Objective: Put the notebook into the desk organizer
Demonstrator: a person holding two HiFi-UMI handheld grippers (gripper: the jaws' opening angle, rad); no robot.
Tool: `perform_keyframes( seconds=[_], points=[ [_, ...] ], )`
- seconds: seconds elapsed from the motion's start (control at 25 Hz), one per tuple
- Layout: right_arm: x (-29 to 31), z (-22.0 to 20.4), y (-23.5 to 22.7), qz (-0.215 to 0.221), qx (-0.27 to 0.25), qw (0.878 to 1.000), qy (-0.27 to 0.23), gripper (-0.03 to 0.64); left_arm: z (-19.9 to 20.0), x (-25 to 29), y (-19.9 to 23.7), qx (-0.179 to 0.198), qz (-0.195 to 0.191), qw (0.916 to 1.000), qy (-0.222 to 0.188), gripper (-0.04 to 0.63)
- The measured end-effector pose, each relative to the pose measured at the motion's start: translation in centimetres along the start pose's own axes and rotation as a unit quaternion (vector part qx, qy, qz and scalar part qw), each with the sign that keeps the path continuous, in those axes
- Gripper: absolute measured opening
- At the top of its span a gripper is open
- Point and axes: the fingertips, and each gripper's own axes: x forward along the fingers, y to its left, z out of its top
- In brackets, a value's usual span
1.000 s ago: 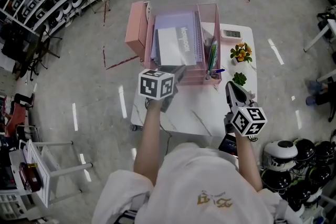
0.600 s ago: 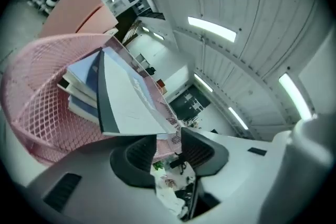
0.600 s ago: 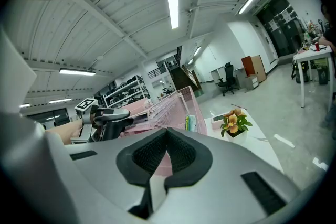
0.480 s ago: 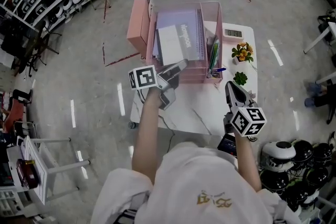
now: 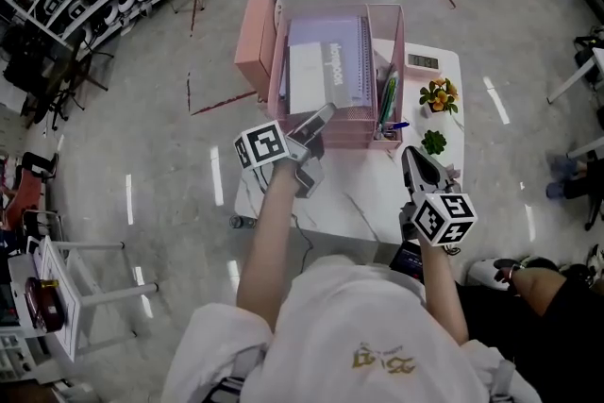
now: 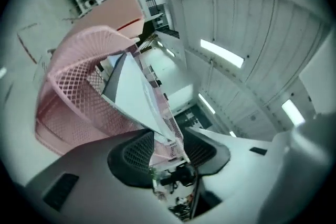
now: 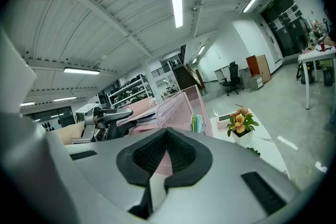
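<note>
A pink mesh desk organizer (image 5: 397, 42) stands at the far side of the white table (image 5: 373, 203). A lavender spiral notebook (image 5: 330, 38) leans inside it, with a white book (image 5: 307, 80) in front. My left gripper (image 5: 324, 115) hovers at the organizer's near front edge. Its jaws stand apart and grip nothing. In the left gripper view the white book (image 6: 134, 92) slants inside the organizer (image 6: 73, 86), just beyond my left gripper (image 6: 169, 139). My right gripper (image 5: 413, 156) is shut and empty over the table's near right part. In its own view, my right gripper (image 7: 167, 134) faces the organizer (image 7: 178, 105).
A pink box (image 5: 253, 38) stands left of the organizer. Pens (image 5: 387, 99) fill its right compartment. A small display device (image 5: 422, 61), a flower pot (image 5: 434, 94) and a green plant (image 5: 432, 142) sit at the table's right. A person's leg (image 5: 543, 283) shows at lower right.
My left gripper has rolled, its marker cube swinging left, while its jaws stay by the organizer's front edge. The right gripper has not moved. A person's leg has come into view at the lower right.
</note>
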Motion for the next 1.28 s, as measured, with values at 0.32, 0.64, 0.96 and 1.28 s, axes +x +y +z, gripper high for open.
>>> perform_keyframes(
  seconds=[0.32, 0.64, 0.96, 1.28],
  points=[
    [-0.4, 0.1, 0.2, 0.002, 0.0, 1.0, -0.001, 0.003, -1.3, -0.8, 0.2, 0.085, 0.033, 0.9927, 0.078, 0.178],
    [-0.5, 0.2, 0.4, 0.003, 0.001, 1.0, -0.001, 0.003, 1.0, -2.7, 2.7, 0.261, 0.178, 0.9464, 0.067, 0.061],
    [-0.8, 0.3, 0.2, 0.006, 0.0, 1.0, -0.004, 0.003, 0.3, -2.3, 2.3, 0.284, 0.191, 0.9361, 0.081, 0.163],
    [-1.5, 0.5, 0.4, 0.003, -0.013, 1.0, -0.006, 0.003, -1.2, -4.3, 2.1, 0.248, 0.166, 0.9522, 0.067, 0.018]
  ],
)
